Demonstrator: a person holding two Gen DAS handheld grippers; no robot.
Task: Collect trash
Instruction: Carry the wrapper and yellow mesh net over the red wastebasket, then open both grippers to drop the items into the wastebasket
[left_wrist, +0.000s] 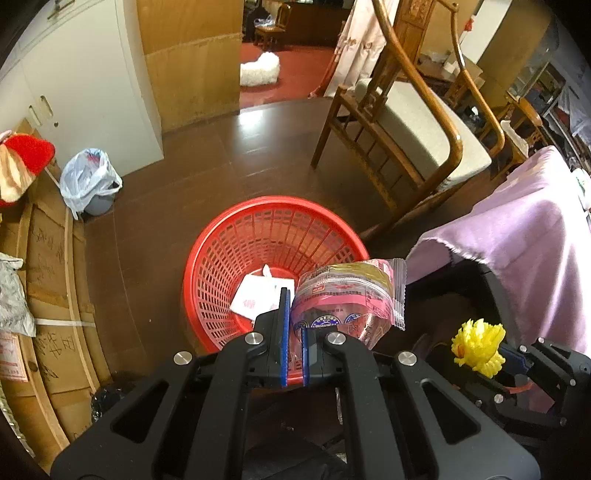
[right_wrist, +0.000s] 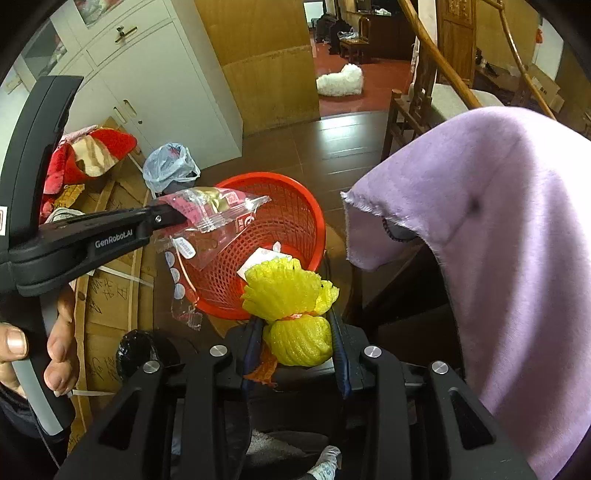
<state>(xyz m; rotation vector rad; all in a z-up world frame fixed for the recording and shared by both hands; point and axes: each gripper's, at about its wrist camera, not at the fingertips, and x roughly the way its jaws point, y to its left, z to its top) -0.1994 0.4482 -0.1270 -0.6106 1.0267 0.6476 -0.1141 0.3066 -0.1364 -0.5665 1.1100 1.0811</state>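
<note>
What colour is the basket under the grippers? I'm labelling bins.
Red, an openwork plastic basket; the left wrist view shows it best.

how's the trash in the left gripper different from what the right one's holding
The plastic wrapper is flat, clear with pink print; the yellow foam net is bunched, puffy and opaque. The left gripper is pinched nearly flat on the wrapper; the right gripper stands wider around the net. Both hang by the red basket.

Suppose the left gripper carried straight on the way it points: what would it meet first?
Probably the red basket: the left gripper, shut on the plastic wrapper, aims into it, toward the white paper inside. Depth is uncertain.
</note>
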